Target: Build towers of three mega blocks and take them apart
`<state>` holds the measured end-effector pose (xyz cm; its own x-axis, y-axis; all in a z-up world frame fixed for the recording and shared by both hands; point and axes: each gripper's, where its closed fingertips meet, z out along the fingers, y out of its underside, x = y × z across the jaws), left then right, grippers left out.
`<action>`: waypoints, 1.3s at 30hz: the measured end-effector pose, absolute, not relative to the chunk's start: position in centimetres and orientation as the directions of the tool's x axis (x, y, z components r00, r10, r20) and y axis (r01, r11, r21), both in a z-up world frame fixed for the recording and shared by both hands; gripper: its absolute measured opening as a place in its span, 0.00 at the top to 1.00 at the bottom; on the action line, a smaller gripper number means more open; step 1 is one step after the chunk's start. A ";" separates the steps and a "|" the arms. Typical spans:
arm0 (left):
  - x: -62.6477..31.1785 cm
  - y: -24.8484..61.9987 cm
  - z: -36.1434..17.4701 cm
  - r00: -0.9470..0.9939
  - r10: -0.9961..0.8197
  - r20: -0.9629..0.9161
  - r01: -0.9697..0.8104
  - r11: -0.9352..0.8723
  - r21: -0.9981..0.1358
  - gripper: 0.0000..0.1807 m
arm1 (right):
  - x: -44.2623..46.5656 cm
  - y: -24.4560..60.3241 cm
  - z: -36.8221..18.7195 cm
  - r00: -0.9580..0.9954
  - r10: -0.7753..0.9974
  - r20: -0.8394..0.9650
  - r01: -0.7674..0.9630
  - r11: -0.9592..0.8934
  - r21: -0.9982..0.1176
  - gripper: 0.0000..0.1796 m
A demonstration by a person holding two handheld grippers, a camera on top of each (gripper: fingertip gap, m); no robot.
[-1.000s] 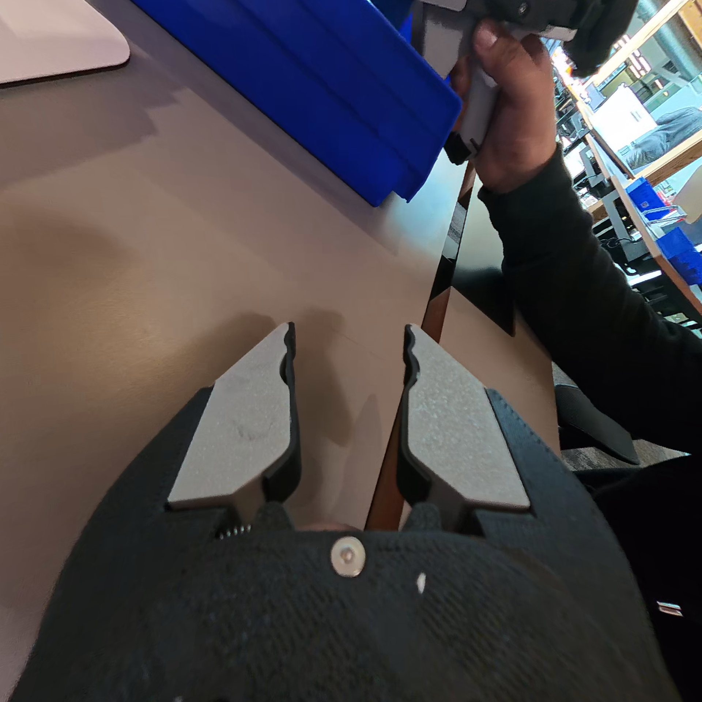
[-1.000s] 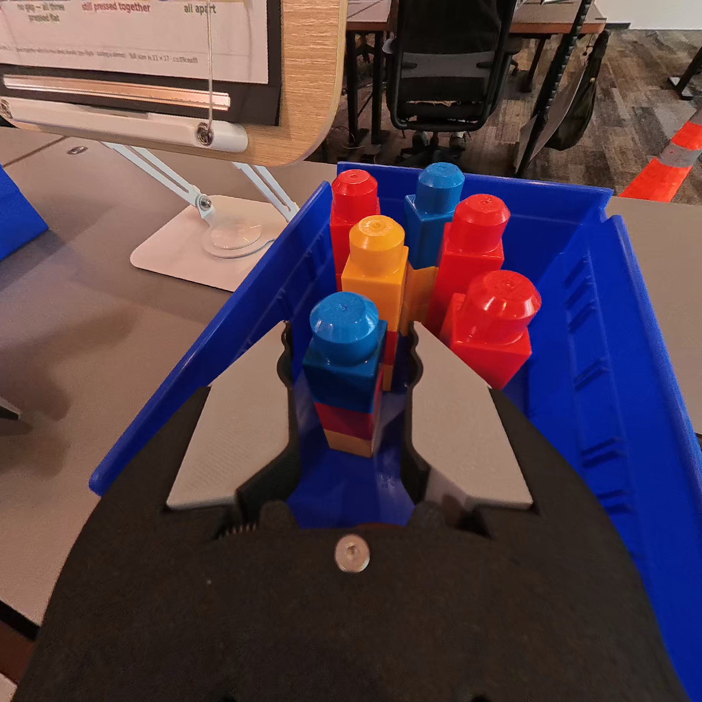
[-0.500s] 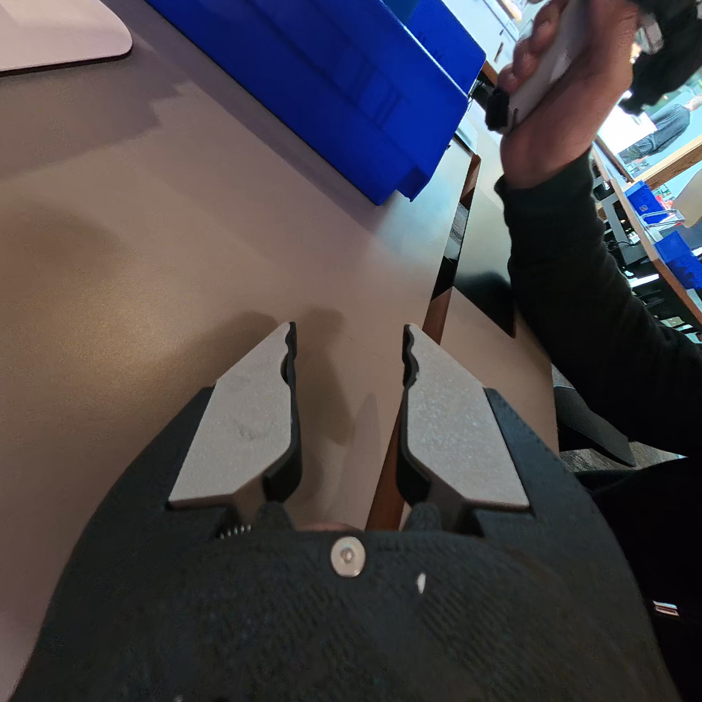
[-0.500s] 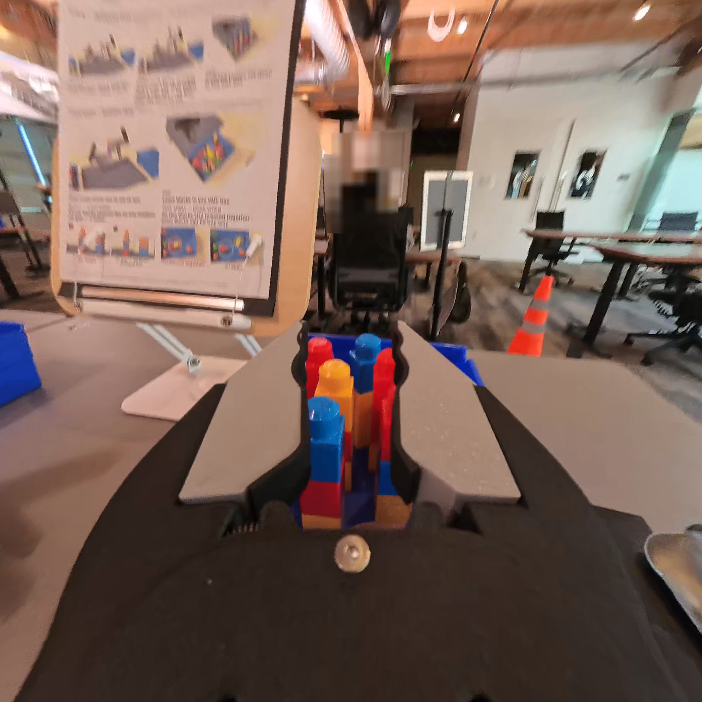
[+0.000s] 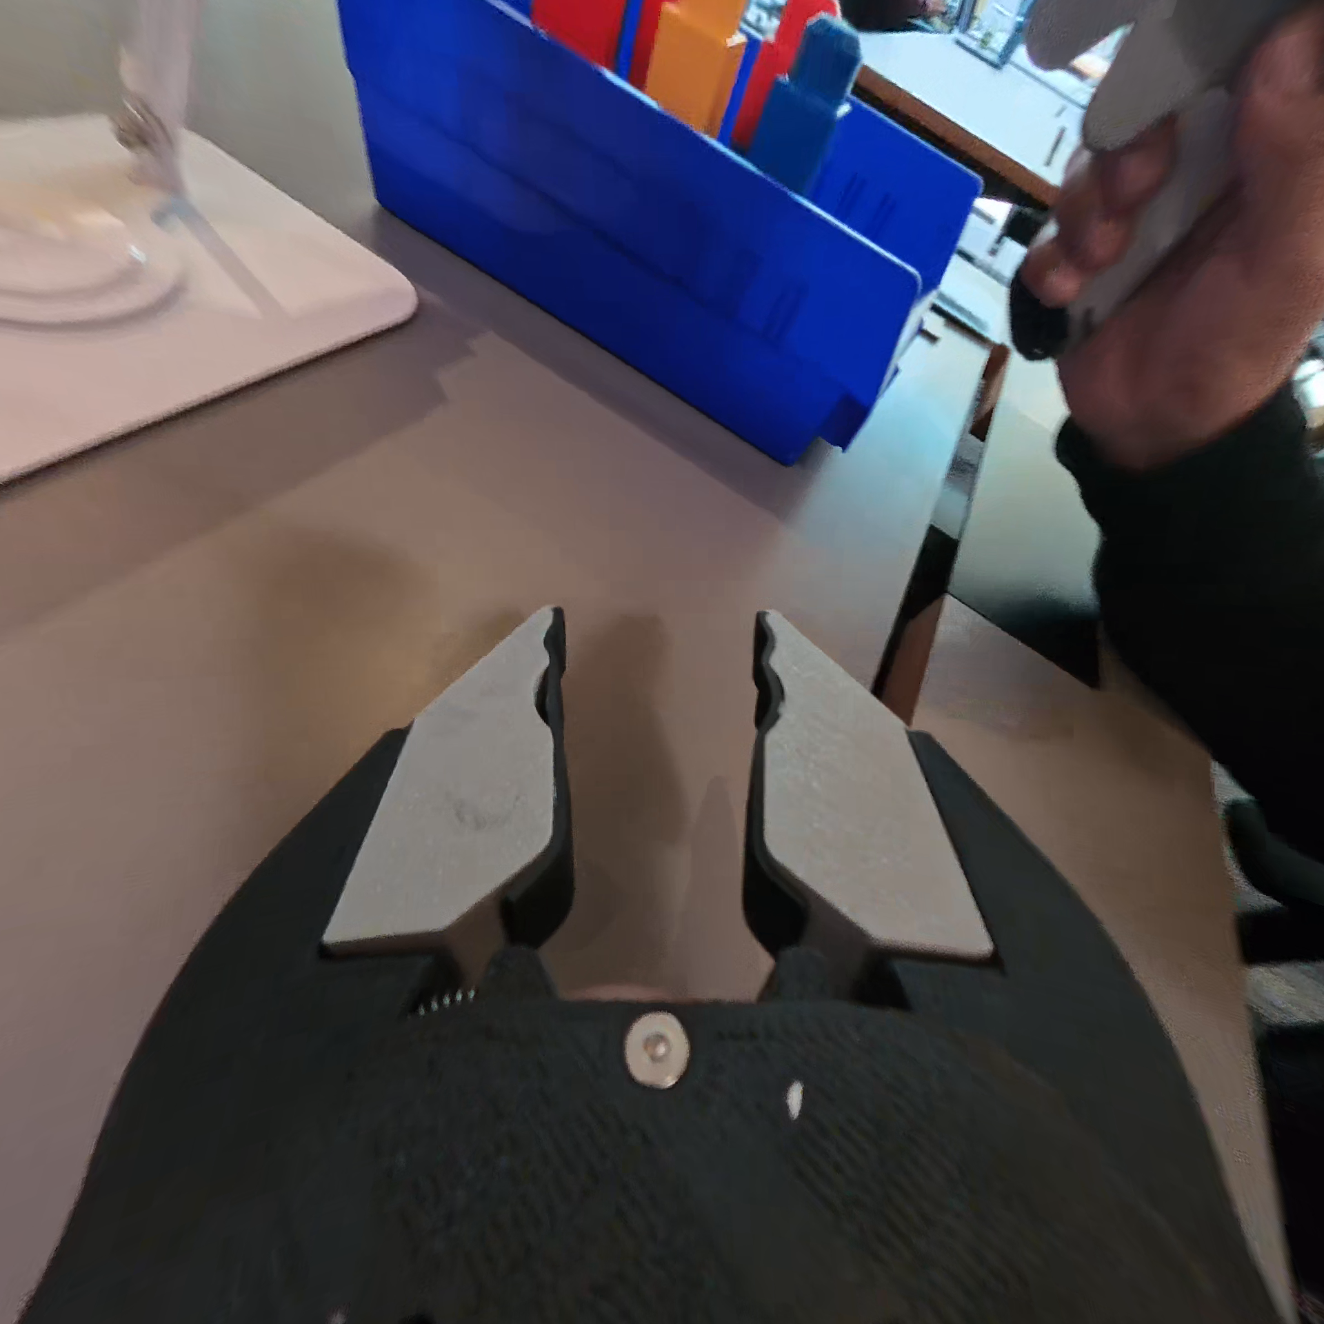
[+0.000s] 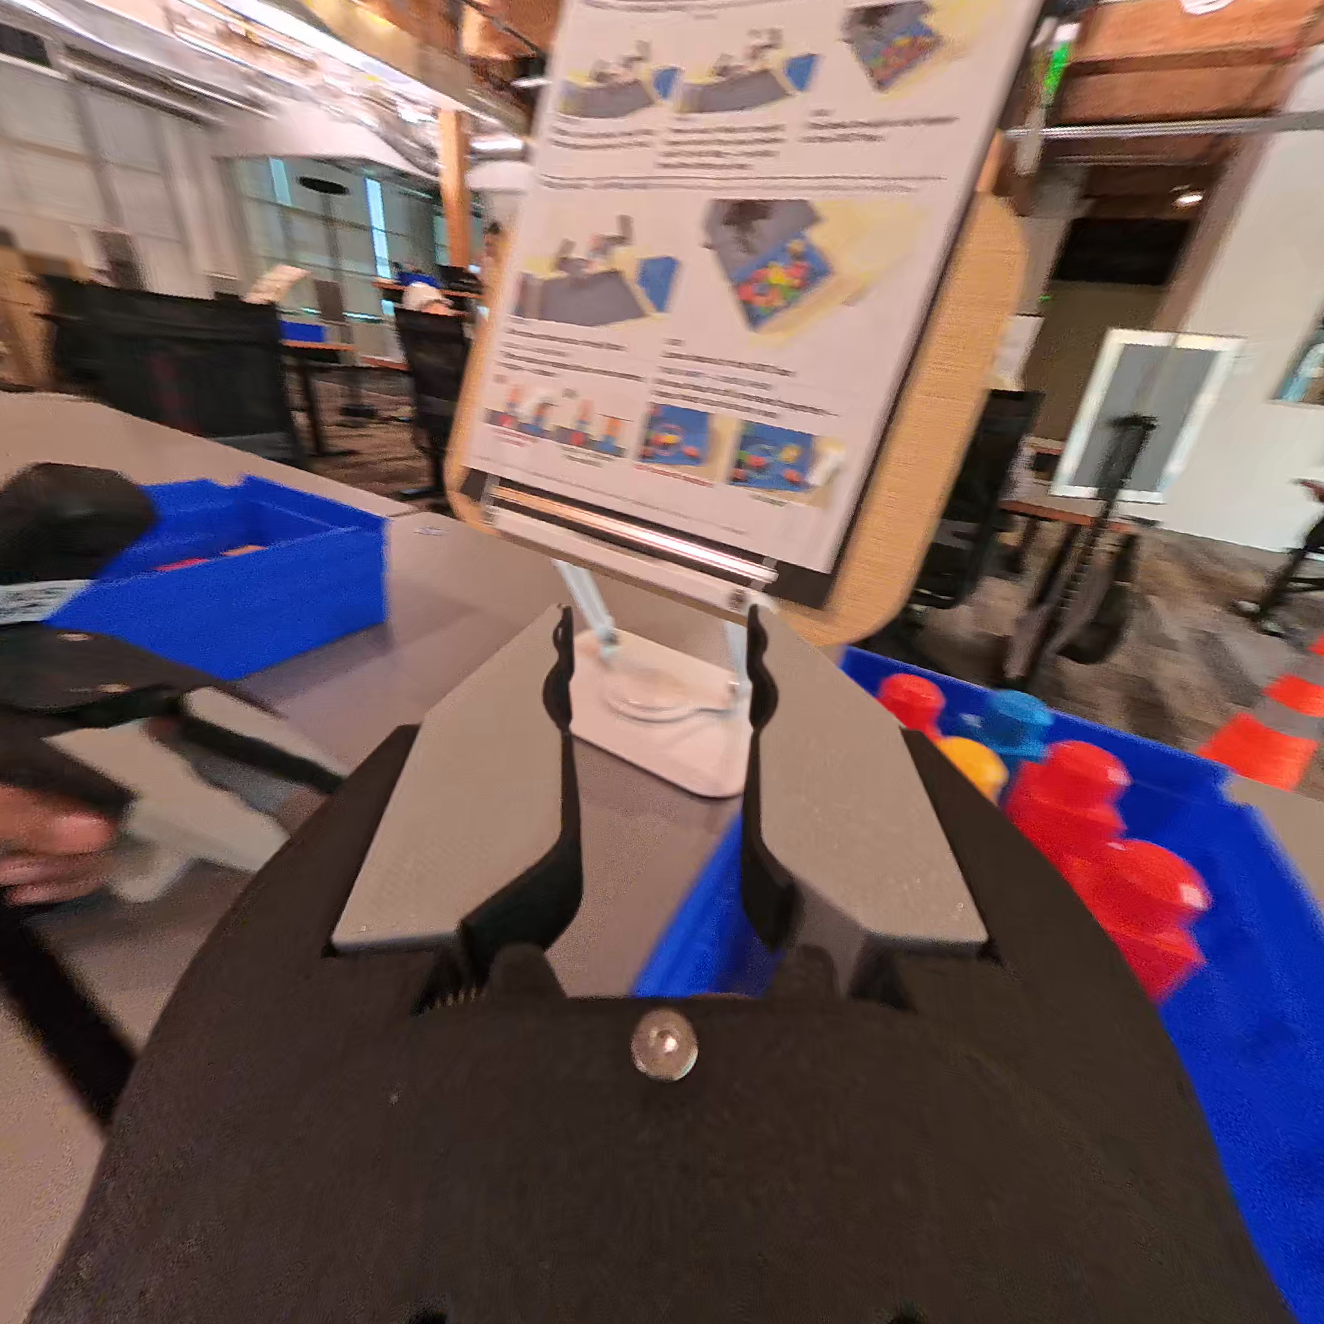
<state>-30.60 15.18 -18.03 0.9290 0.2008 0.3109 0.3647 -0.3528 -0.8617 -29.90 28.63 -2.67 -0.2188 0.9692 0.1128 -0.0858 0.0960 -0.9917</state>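
Hand-held gripper, left: it is held low over the bare desk with its jaws moderately wide and nothing between them. Ahead and to its right stands a blue bin in which assembled towers of red, orange and blue mega blocks are stood upright. To its upper right, the person's hand is seen around the handle of the other tool.

Hand-held gripper, right: it is raised clear of the bin, jaws apart at a similar width and empty. Behind the fingertips a white stand base and an instruction board are seen. To its left a second blue bin sits on the desk. To its lower right the tower bin is seen, with red, blue and orange caps showing.

Hazards: both views are motion-blurred, so fast travel is inferred. Since the towers are packed closely, a neighbouring tower could be toppled or a bin wall struck if the bin is re-entered at this speed. The board stand lies directly ahead of the right tool and could be knocked.

Changes: one second earlier, the right tool was lowered inside the bin, straddling a blue-topped tower. It has since been withdrawn upward and swung to the left, with nothing carried out. The left view has tilted up, so that the bin contents are now visible.
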 end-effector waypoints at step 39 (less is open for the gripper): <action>-37.7 10.3 -15.6 0.779 0.568 0.267 0.412 -0.142 -0.900 0.69 | -39.2 13.5 -19.0 -0.336 0.935 0.110 0.432 0.256 -0.865 0.75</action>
<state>-37.65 10.27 -15.63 0.7786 0.5679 0.2668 0.4122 -0.1425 -0.8999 -39.22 13.52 -19.03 -0.3360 0.9355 0.1097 0.4318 0.2565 -0.8648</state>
